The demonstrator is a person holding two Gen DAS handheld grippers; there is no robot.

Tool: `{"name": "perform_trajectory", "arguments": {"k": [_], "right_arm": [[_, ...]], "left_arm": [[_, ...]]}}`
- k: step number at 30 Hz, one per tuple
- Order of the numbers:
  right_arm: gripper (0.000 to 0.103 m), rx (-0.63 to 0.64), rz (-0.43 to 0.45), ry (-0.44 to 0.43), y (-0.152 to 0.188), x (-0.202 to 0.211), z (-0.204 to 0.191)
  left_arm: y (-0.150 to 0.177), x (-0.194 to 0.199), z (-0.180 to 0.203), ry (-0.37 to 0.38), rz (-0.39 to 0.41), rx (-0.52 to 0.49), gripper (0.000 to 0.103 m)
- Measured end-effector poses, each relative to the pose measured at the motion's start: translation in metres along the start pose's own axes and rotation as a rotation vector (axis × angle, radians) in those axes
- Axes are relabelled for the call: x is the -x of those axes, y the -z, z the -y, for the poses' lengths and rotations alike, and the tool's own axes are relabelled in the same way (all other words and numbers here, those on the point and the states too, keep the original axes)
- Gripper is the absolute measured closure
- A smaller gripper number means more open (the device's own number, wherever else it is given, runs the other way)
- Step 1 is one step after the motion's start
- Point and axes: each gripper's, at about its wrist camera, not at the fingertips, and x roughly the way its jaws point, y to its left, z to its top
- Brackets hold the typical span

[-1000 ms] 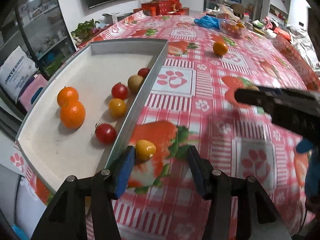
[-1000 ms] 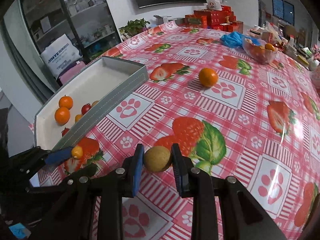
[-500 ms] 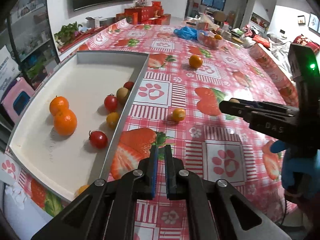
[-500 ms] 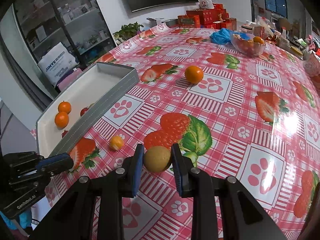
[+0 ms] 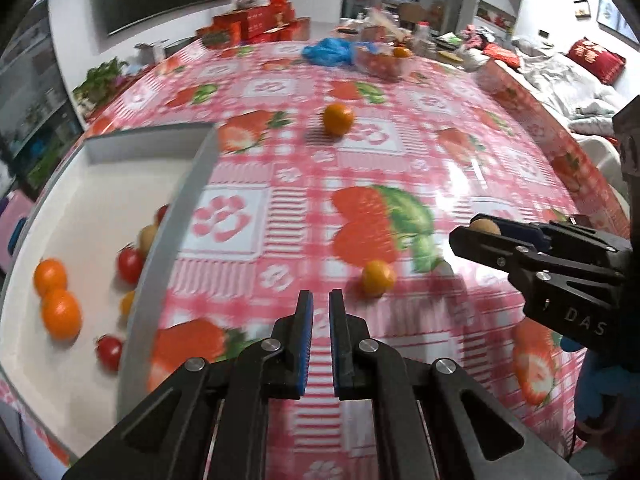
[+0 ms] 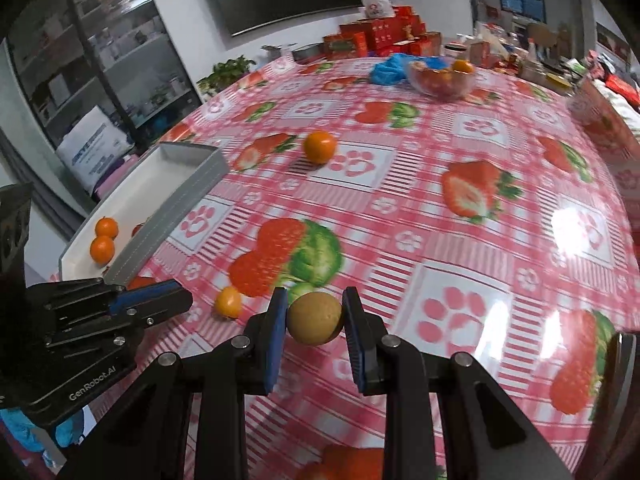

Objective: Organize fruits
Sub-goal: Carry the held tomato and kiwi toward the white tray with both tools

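Observation:
My right gripper (image 6: 314, 316) is shut on a round tan-brown fruit (image 6: 314, 318), held above the tablecloth; it also shows at the right of the left wrist view (image 5: 484, 227). My left gripper (image 5: 318, 312) is shut with nothing between its blue pads. A small yellow-orange tomato (image 5: 378, 277) (image 6: 228, 301) lies loose on the cloth just ahead and right of it. An orange (image 5: 338, 119) (image 6: 320, 147) sits farther out on the cloth. The grey tray (image 5: 176, 216) (image 6: 188, 196) at the left holds two oranges (image 5: 56, 300), red cherry tomatoes (image 5: 129, 265) and other small fruit.
A clear bowl of fruit (image 6: 442, 78) and a blue plastic bag (image 5: 330, 50) stand at the far side of the table. Red boxes (image 6: 380, 38) pile up behind them. The table's edge curves down on the right, with bedding (image 5: 560, 80) beyond it.
My left gripper shut and missed the small yellow-orange tomato, which rolled away from the tray to the right. Both grippers have shifted across the table; the right still holds the brown fruit.

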Motion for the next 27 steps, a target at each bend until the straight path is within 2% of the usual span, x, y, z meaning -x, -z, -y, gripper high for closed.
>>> {"name": "perform_trajectory", "arguments": {"k": [2, 3, 4, 6, 11, 16, 17, 18, 19, 20, 21, 22, 27], "right_arm": [[0.073, -0.016, -0.002, 0.007, 0.002, 0.001, 0.007], [0.073, -0.027, -0.001, 0.009, 0.004, 0.002, 0.011], [0.073, -0.032, 0.000, 0.010, 0.005, 0.002, 0.013], [0.073, -0.042, 0.001, 0.013, 0.007, 0.004, 0.018], [0.073, -0.059, 0.007, 0.025, 0.010, 0.009, 0.026], [0.073, -0.078, 0.013, 0.042, 0.013, 0.016, 0.035], [0.073, -0.080, 0.013, 0.043, 0.014, 0.016, 0.036], [0.073, -0.082, 0.014, 0.044, 0.014, 0.017, 0.036], [0.073, -0.084, 0.014, 0.044, 0.014, 0.017, 0.036], [0.073, -0.084, 0.014, 0.043, 0.014, 0.016, 0.036], [0.073, -0.084, 0.013, 0.042, 0.014, 0.016, 0.035], [0.073, -0.082, 0.012, 0.039, 0.013, 0.015, 0.034], [0.073, -0.065, 0.010, 0.032, 0.012, 0.016, 0.025]], "left_arm": [[-0.003, -0.001, 0.007, 0.005, 0.007, -0.013, 0.060], [-0.003, 0.001, 0.009, -0.005, 0.030, -0.012, 0.022], [-0.003, 0.008, 0.013, -0.025, 0.097, -0.009, 0.014], [-0.003, 0.016, 0.019, -0.017, 0.154, -0.033, 0.014], [-0.012, -0.003, 0.041, -0.046, 0.095, -0.112, 0.014], [-0.015, -0.023, 0.050, -0.063, 0.053, -0.115, 0.015], [-0.015, -0.028, 0.050, -0.063, 0.040, -0.110, 0.019], [-0.014, -0.031, 0.050, -0.060, 0.021, -0.104, 0.038], [-0.013, -0.035, 0.048, -0.049, -0.009, -0.094, 0.046], [-0.013, -0.033, 0.045, -0.024, 0.002, -0.065, 0.051], [-0.013, -0.032, 0.043, -0.024, -0.005, -0.061, 0.061], [-0.014, -0.031, 0.044, -0.021, -0.002, -0.068, 0.082], [-0.011, -0.025, 0.040, 0.014, -0.016, -0.064, 0.082]]}}
